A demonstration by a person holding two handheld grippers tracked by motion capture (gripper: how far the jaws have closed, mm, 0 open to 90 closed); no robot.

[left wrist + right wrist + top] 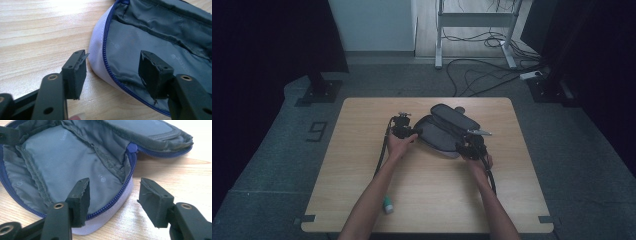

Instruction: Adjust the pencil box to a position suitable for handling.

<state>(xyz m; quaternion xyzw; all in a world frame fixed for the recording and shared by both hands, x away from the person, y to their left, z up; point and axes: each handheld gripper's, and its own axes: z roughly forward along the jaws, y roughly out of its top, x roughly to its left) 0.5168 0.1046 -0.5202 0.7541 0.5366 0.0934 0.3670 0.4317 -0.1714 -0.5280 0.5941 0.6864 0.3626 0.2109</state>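
Near the front edge of the table point(427, 205), toward its left corner, a small white and teal tube point(388, 204) lies beside the person's left forearm, well apart from the work. Past it, both hands have reached the pouch point(444, 134), which lies unzipped and folded open a little behind the middle of the table, its grey lining up and its lid flap toward the back edge.

The left gripper point(112, 75) sits at the pouch's left end. Its jaws stand apart and straddle the rim there, one pad on the outside by the white wall, the other over the lining, with the blue zip point(106, 50) running between them; neither pad presses the cloth. The right gripper point(113, 200) is at the front right end, also gaping, one pad over the lining and the other over bare wood, the zip track between them and nothing clamped.

To my eye the step is to pinch both ends of the lower shell. To do it well, I would sink each gripper until the rim sits deep between the pads, bite the wall and zip tape together rather than loose lining, and close both evenly. The soft wall could fold away or slide on the wood if one side grips first.

Beyond the pouch, a metal-tipped object point(479, 132) rests at its right side; I cannot tell what it is.
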